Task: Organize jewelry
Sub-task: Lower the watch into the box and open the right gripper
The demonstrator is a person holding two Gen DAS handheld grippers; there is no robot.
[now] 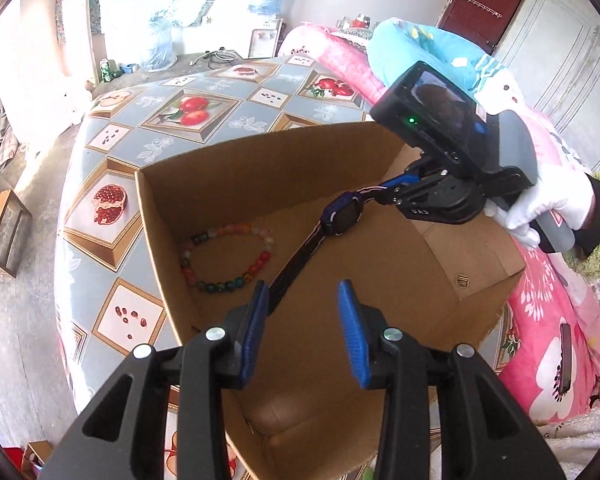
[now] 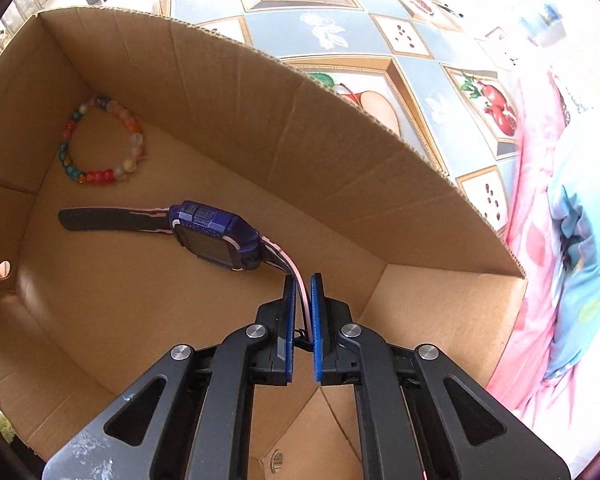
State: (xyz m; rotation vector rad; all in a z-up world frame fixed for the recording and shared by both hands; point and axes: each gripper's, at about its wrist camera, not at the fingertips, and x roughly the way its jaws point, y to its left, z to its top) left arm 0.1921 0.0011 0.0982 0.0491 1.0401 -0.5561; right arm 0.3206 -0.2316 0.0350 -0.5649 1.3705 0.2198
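Observation:
An open cardboard box (image 1: 236, 184) (image 2: 260, 120) stands on a table with a fruit-patterned cloth (image 1: 112, 148). A bracelet of coloured beads (image 1: 220, 287) (image 2: 100, 176) lies on the box floor near a corner. My right gripper (image 2: 302, 278) (image 1: 384, 196) reaches down into the box, shut on the pink-edged strap of a blue watch (image 2: 216, 240) (image 1: 342, 214). The watch's dark far strap stretches across the box floor toward the bracelet. My left gripper (image 1: 303, 286) hovers over the near side of the box, open, with nothing between its blue pads.
A white-gloved hand (image 1: 556, 204) holds the right gripper's handle over the box's right flap. Pink and blue floral bedding (image 1: 540, 320) (image 2: 560, 220) lies to the right of the table. A water dispenser (image 1: 266, 12) and a red door (image 1: 484, 0) stand far behind.

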